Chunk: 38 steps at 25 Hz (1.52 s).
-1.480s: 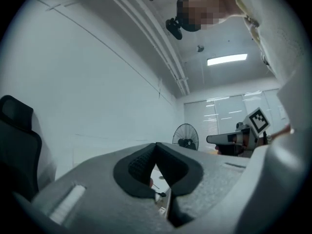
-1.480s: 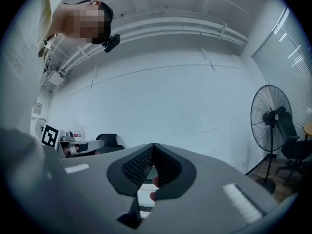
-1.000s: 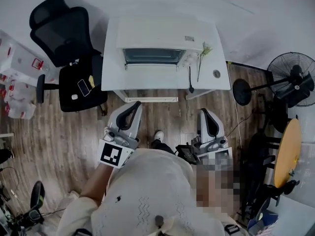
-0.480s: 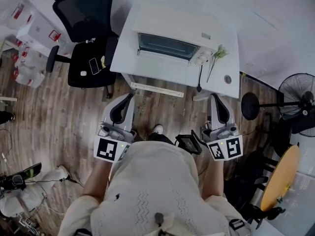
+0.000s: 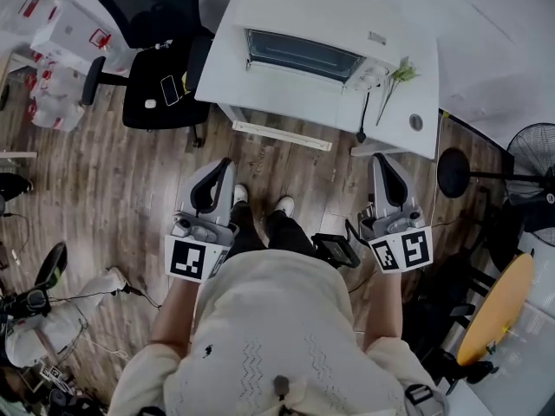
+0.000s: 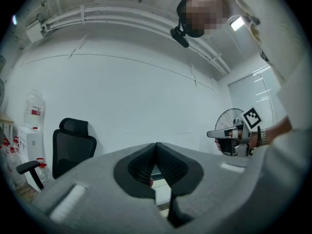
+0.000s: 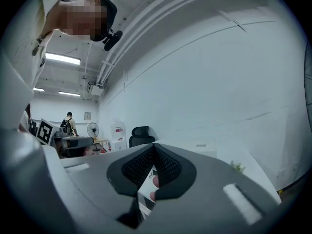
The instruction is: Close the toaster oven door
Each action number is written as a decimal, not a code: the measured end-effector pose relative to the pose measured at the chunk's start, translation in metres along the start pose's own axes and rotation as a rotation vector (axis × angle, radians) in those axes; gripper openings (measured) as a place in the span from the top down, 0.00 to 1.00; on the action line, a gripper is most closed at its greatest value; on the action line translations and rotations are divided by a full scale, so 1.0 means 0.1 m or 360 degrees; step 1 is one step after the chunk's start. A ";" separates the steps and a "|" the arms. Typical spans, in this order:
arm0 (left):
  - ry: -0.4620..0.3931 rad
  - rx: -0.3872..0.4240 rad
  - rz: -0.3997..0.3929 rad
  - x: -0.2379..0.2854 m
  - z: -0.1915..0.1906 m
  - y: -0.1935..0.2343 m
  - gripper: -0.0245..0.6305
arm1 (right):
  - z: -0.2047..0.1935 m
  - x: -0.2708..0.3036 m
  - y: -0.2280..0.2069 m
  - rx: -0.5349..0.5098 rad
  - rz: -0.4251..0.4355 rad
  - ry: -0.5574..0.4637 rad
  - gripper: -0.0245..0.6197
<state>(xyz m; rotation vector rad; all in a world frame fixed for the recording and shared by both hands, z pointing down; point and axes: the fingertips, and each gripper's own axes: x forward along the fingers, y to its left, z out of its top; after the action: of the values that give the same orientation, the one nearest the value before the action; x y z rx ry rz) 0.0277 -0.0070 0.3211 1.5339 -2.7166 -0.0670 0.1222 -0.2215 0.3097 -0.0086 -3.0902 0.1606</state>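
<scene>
The white toaster oven point(image 5: 323, 26) stands on a white table point(image 5: 286, 102) at the top of the head view, with its dark glass door point(image 5: 299, 55) facing me. Both grippers hang over the wooden floor, well short of the table. My left gripper point(image 5: 223, 166) is shut and empty. In its own view the left gripper point(image 6: 156, 145) shows its pads meeting at the tip. My right gripper point(image 5: 381, 159) is likewise shut with nothing in it. In its own view the right gripper point(image 7: 153, 146) also has its pads together.
A black office chair point(image 5: 160, 24) with a phone on its seat stands left of the table. A green sprig point(image 5: 401, 74) and a cable lie on the table's right part. A standing fan point(image 5: 538, 154) and a round wooden table point(image 5: 490, 310) are at the right.
Both grippers have sunk a little and now sit farther apart. The head view has swung, so the table and oven lie higher and more to the right in the picture.
</scene>
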 end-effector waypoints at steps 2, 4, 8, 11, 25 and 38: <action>0.0042 -0.0015 -0.0032 0.03 -0.11 0.02 0.96 | -0.10 0.02 0.02 0.0008 -0.0012 0.0030 0.95; 0.0077 -0.0047 -0.0078 0.07 -0.21 0.03 0.96 | -0.21 0.02 0.05 0.0023 -0.0044 0.0072 0.95; 0.0149 -0.0063 -0.0136 0.16 -0.42 0.14 0.96 | -0.41 0.03 0.11 0.0076 -0.0118 0.0134 0.95; 0.0177 -0.0077 -0.0175 0.21 -0.55 0.25 0.96 | -0.57 0.03 0.18 0.0114 -0.0173 0.0178 0.95; 0.0398 -0.0050 -0.0271 0.31 -1.40 0.47 0.96 | -1.42 0.06 0.35 0.0132 -0.0230 0.0392 0.95; 0.0626 0.0080 -0.0330 0.34 -2.19 0.59 0.96 | -2.36 0.24 0.37 -0.0124 -0.0167 0.0707 0.95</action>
<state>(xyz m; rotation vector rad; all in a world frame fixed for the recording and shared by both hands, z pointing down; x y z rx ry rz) -0.0314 -0.0112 0.5426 1.6329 -2.2692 0.2726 0.1091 -0.1599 0.5415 0.1005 -2.6440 0.0279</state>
